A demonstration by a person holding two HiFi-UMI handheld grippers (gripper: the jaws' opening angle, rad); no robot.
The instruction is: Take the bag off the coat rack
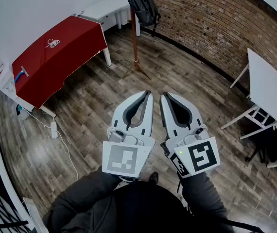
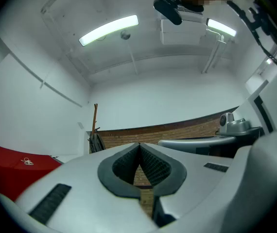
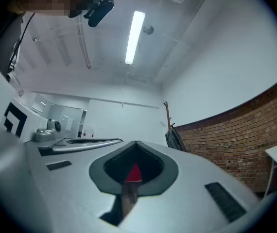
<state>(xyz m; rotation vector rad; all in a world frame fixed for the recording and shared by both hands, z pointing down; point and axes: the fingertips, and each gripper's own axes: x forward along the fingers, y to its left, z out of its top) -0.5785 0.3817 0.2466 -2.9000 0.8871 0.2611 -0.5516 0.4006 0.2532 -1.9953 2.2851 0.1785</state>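
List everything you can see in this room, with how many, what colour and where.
bag: one, black, hanging on the coat rack
coat rack: one, brown wood, standing on the floor between the covered table and the brick wall
covered table: one, red cloth, left side
bare table: one, white, right side
brick wall: one, red-brown, far right
floor: one, grey-brown planks
cable: one, white, on the floor by the covered table
left claw: one, pale grey, shut, empty, over the floor
right claw: one, pale grey, shut, empty, beside the left
sleeves: two, dark grey, bottom of the head view
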